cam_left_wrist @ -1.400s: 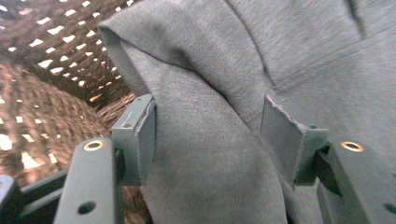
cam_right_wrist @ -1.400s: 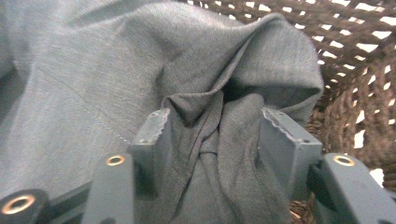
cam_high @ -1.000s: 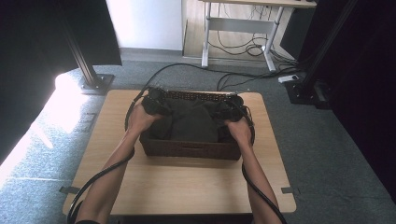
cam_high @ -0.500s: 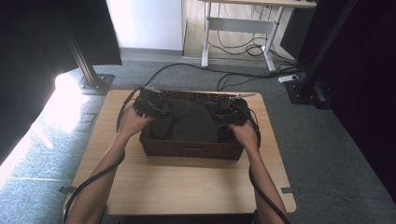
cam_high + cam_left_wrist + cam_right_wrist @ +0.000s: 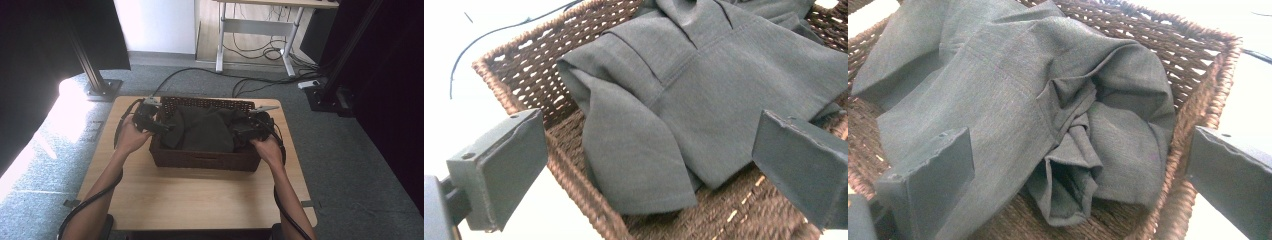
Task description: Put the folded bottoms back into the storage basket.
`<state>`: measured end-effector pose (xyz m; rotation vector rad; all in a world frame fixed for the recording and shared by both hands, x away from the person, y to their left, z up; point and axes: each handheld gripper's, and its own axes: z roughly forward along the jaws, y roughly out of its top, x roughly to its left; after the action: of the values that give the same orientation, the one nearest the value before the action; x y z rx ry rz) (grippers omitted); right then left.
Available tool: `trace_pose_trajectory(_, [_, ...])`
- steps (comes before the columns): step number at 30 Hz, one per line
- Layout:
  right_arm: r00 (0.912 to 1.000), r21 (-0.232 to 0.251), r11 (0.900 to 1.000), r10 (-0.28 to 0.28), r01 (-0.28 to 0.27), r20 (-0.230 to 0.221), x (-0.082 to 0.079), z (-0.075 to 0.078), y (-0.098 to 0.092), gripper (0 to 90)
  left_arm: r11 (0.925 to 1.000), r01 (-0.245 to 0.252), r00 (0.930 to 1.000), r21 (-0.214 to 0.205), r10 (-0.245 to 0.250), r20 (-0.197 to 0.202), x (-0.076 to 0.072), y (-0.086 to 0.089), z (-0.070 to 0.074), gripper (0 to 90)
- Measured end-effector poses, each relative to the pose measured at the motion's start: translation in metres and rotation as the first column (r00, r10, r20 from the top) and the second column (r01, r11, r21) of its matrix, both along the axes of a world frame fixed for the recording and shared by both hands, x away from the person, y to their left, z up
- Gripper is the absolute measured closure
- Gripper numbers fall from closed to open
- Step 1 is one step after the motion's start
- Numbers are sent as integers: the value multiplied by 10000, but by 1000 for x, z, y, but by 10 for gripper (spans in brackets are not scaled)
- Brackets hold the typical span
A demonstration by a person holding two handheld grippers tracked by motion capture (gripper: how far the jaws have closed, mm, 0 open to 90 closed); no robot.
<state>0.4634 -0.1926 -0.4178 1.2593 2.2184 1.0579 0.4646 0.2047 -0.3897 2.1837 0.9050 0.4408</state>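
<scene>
High view: dark grey garment (image 5: 202, 130) lies in wicker basket (image 5: 205, 159) at frame centre, left gripper (image 5: 150, 121) and right gripper (image 5: 252, 129) at its ends | Left gripper view: jaws just opened wide, nothing between, garment (image 5: 704, 95) upper right | Right gripper view: jaws just spread, empty, garment (image 5: 1013, 100) centre.

Office or lab: grey carpet (image 5: 350, 150), standing desk (image 5: 255, 30) (cables trailing).

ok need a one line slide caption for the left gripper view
Open left claw hovers over a folded grey garment lying in a brown wicker basket.
</scene>
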Motion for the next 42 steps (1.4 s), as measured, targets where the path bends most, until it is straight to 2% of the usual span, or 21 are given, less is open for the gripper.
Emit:
trace_pose_trajectory(7, [9997, 2, 9999, 120, -120, 197, -15, 5, -7, 0, 9998, 57, 9997, -182, -53, 248, -18, 12, 1, 6])
trace_pose_trajectory(15, [9989, -60, 9998, 211, -209, 412, -38, 9, -19, 0, 9998, 187, 9985, -118, -181, 526, -43, 26, 2, 0])
trace_pose_trajectory(19, [9988, 36, 9998, 204, -206, 449, -50, 9, -25, 0, 9999, 105, 9983, 3, -105, 575, -56, 35, 0, 0])
trace_pose_trajectory(25, [9980, 73, 9998, 173, -178, 616, -66, 8, -36, 0, 9999, -55, 9983, -97, 60, 580, -74, 52, -7, 0])
trace_pose_trajectory(33, [9972, 31, 10000, 27, -29, 746, -87, 0, -50, 0, 9992, -305, 9987, -239, 314, 400, -92, 73, -28, 0])
trace_pose_trajectory(40, [9971, 131, 9998, -147, 138, 741, -102, -19, -61, 0, 9979, -542, 9985, -351, 546, 104, -103, 83, -60, 0])
trace_pose_trajectory(42, [9973, 144, 9997, -193, 183, 703, -106, -26, -64, 0, 9970, -572, 9984, -526, 571, -27, -105, 84, -69, 0])
